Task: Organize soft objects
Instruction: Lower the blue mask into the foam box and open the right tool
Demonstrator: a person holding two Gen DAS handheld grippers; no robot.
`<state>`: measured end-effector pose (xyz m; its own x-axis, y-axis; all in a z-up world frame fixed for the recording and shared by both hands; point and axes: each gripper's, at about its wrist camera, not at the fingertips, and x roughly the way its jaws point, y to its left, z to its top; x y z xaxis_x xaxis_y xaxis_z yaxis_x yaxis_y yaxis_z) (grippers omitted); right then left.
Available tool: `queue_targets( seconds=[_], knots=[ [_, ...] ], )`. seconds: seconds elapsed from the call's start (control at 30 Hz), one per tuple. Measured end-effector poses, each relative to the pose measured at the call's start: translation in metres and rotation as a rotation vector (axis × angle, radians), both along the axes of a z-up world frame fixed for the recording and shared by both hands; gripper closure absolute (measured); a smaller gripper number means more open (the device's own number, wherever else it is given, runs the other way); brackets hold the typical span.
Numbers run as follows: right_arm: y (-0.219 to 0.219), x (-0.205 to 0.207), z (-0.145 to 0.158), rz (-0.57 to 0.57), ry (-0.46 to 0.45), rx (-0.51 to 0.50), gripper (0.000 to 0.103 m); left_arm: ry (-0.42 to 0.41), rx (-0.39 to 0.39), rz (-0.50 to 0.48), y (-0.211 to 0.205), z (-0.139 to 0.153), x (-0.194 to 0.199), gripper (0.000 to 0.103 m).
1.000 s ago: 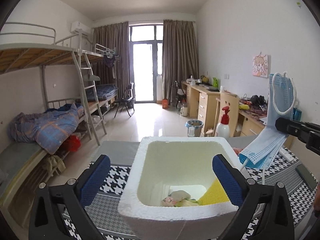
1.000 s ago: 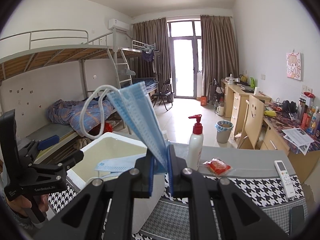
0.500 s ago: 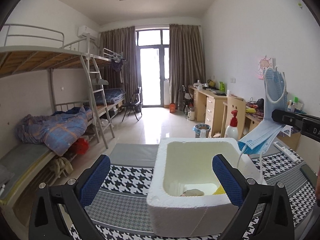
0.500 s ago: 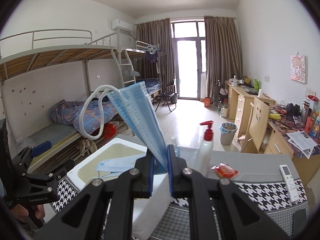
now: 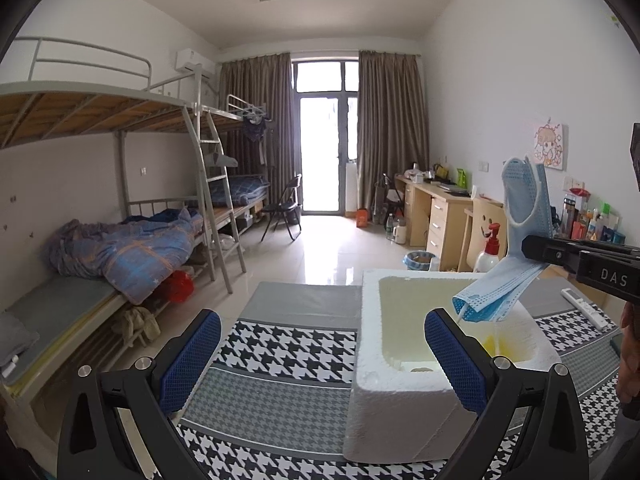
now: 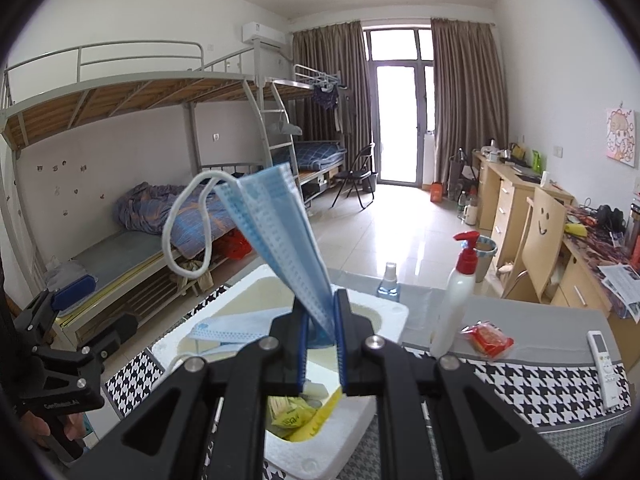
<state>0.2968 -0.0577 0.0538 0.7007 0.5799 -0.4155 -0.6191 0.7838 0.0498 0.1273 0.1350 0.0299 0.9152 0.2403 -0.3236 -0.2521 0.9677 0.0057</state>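
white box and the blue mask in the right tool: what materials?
White box: looks like expanded polystyrene foam, matte, with a pebbly grain and thick rounded walls. Blue mask: probably nonwoven disposable fabric, matte, pleated, with dotted seams and a white ear loop that is likely elastic. Right tool is shut on it.

We look forward along each gripper's fingers down the room, both views sharing the near foam box.

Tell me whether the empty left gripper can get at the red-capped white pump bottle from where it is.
Probably not directly. The left gripper is open, but the white foam box stands between it and the red-capped white pump bottle, and the right gripper holds a blue face mask across that path.
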Motion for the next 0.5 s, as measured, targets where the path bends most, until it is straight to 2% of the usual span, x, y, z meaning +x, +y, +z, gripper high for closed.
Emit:
queue_targets(
  seconds=[0.43, 0.5],
  knots=[
    [0.017, 0.009, -0.009, 0.009, 0.038, -0.044, 0.088, -0.004, -0.016, 0.026, 0.01, -0.004, -0.006, 0.001],
    [0.019, 0.01, -0.01, 0.011, 0.046, -0.042, 0.081, -0.003, -0.016, 0.027, 0.011, -0.004, -0.008, 0.001]
  ],
)
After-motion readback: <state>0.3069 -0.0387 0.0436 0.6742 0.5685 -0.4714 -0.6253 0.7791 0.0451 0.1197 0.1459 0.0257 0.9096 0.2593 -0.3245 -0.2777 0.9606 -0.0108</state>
